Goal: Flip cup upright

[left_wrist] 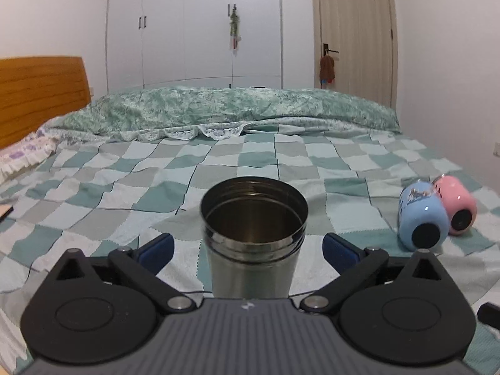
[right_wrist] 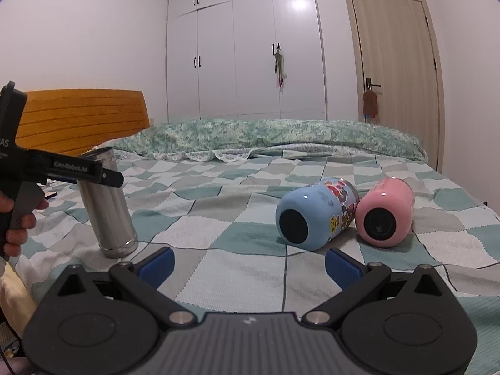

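A steel cup point(left_wrist: 253, 237) stands upright on the checked bed cover, mouth up, between the wide-open fingers of my left gripper point(left_wrist: 248, 250); the blue pads stand clear of its sides. It also shows in the right wrist view point(right_wrist: 107, 206), with the left gripper point(right_wrist: 78, 172) around its upper part. A blue cup point(right_wrist: 315, 212) and a pink cup point(right_wrist: 386, 215) lie on their sides, touching, bases toward me. My right gripper point(right_wrist: 250, 265) is open and empty, a little short of the blue cup. Both lying cups show at the right in the left wrist view: blue point(left_wrist: 422, 218), pink point(left_wrist: 456, 203).
The bed cover point(right_wrist: 225, 206) is a soft, wrinkled checked cloth. A rolled green quilt point(right_wrist: 265, 137) lies along the far side. A wooden headboard point(right_wrist: 81, 118) stands at the left, a wardrobe point(right_wrist: 243, 50) and door point(right_wrist: 397, 72) behind.
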